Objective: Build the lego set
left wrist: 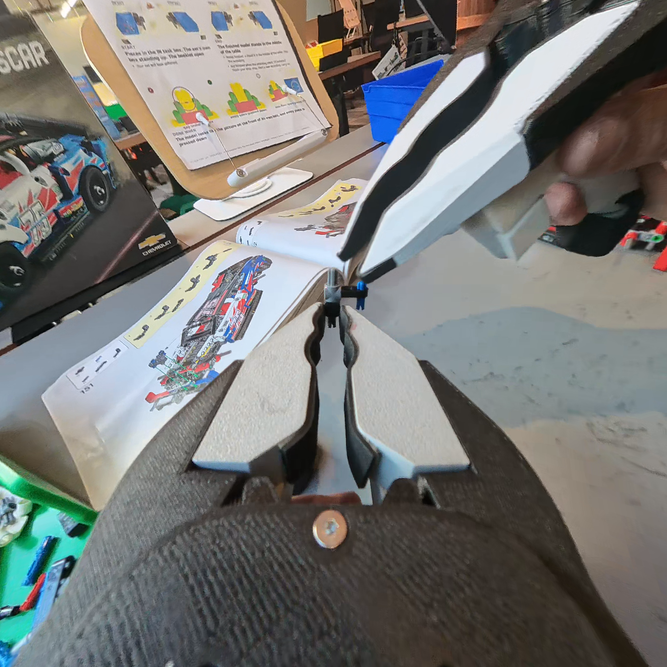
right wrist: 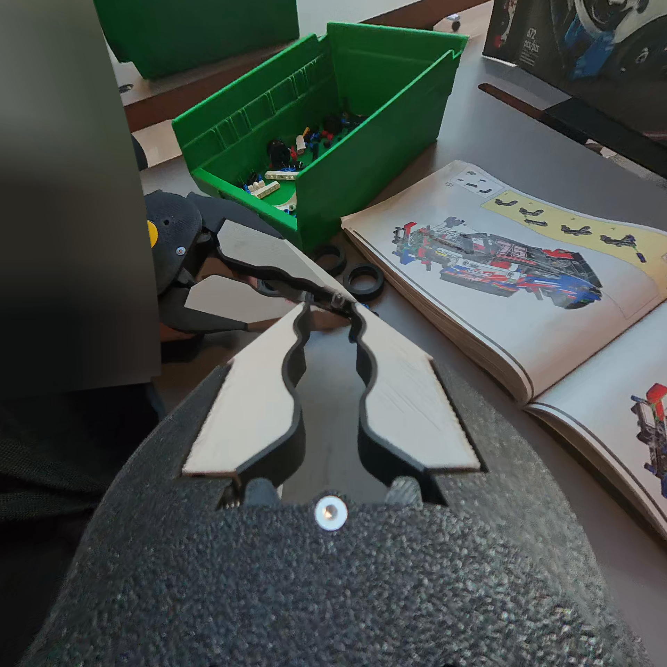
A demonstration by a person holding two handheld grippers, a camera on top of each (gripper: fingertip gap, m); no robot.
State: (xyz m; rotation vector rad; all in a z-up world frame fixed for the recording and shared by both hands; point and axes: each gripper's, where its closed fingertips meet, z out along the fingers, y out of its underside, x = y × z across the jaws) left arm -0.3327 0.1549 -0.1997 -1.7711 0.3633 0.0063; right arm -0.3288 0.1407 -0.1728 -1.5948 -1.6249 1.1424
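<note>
Left wrist view: the left gripper (left wrist: 331,313) is pinched on a small grey-and-black lego piece (left wrist: 332,296) at its fingertips, held above the table (left wrist: 505,361) beside the open booklet (left wrist: 202,325). A black arm with a blue pin (left wrist: 360,294) sticks out sideways from the piece, just under the tips of the right gripper (left wrist: 355,265), which comes in from above right. Right wrist view shows the right gripper's fingers parted around the piece, not clamping it. Two black tyres (right wrist: 362,278) lie between the green bin (right wrist: 361,151) and the booklet. The box (left wrist: 65,173) and a sheet on a stand (left wrist: 223,72) carry printing.
</note>
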